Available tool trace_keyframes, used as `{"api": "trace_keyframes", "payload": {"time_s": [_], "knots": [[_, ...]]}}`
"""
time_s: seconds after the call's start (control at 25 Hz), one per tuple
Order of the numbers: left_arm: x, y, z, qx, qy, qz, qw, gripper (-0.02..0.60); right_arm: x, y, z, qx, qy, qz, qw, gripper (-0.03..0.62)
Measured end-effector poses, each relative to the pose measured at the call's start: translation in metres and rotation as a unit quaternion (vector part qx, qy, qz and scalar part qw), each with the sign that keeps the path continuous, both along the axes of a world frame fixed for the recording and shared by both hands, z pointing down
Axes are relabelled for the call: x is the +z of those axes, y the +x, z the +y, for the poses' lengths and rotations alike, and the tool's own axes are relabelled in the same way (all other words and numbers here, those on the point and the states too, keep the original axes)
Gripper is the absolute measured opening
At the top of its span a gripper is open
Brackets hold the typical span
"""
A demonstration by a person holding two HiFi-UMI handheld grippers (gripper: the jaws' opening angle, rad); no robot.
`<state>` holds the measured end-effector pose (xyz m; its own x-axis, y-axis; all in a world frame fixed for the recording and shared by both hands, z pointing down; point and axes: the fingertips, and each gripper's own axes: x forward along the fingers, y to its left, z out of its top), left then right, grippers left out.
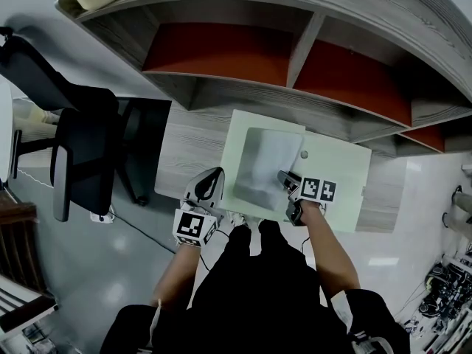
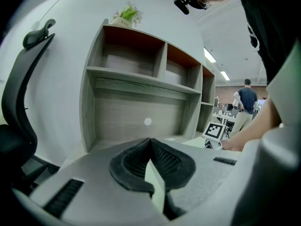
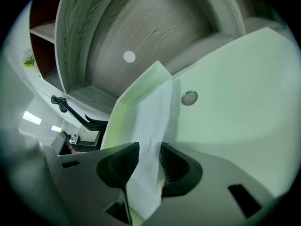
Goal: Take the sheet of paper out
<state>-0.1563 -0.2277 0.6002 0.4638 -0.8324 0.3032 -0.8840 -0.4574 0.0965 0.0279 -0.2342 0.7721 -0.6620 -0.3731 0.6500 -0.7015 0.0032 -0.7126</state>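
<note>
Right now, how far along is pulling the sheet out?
Done: the green folder is open, with the left tongs clamped on its edge. In hand: the white sheet stands between the pads of the right tongs, which are apart and not pinching. Left: grip it and draw it clear; it lies mostly inside the folder.

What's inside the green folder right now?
A white sheet of paper lies in the open folder, its near end between the right gripper's open jaws. Anything beneath the sheet is covered.
</note>
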Motion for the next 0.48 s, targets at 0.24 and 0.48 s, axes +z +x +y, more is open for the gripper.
{"api": "trace_keyframes", "payload": {"time_s": [0.24, 0.48], "knots": [[0.002, -0.001, -0.002, -0.002, -0.001, 0.002, 1.0000, 0.006, 0.012, 0.006, -0.002, -0.002, -0.012, 0.043, 0.999, 0.044], [0.003, -0.002, -0.001, -0.003, -0.001, 0.000, 1.0000, 0.006, 0.013, 0.009, -0.002, 0.012, -0.018, 0.051, 0.998, 0.025]]}}
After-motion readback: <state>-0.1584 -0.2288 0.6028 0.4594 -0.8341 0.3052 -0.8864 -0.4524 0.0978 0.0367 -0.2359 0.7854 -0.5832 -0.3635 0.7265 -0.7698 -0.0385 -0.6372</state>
